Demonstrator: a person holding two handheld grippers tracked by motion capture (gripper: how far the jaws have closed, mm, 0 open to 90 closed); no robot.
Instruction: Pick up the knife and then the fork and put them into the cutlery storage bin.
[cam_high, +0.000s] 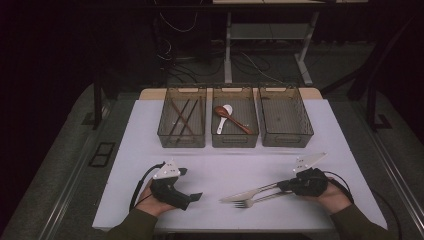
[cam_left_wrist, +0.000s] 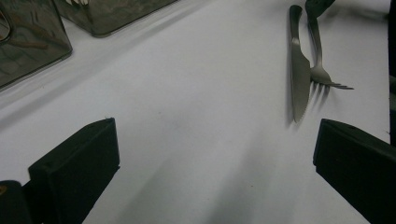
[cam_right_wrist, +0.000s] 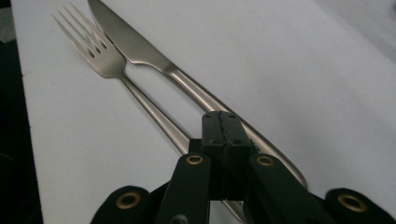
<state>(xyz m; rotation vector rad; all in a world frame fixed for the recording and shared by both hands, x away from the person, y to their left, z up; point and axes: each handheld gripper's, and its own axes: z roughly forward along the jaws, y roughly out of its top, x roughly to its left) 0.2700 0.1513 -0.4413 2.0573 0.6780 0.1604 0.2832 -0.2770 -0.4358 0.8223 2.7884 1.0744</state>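
Ahead of the right gripper (cam_high: 284, 185) in the high view, a knife (cam_high: 246, 193) and fork (cam_high: 256, 201) lie on the table (cam_high: 220, 165), tips toward the left gripper (cam_high: 195, 196). In the left gripper view its jaws gape, empty. In the right gripper view the jaws are pressed together over both handles, gripping neither.

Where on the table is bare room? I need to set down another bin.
The middle strip between the three bins and the grippers is bare, as is the left gripper's side. It is crowded at the right gripper, by the knife and fork.
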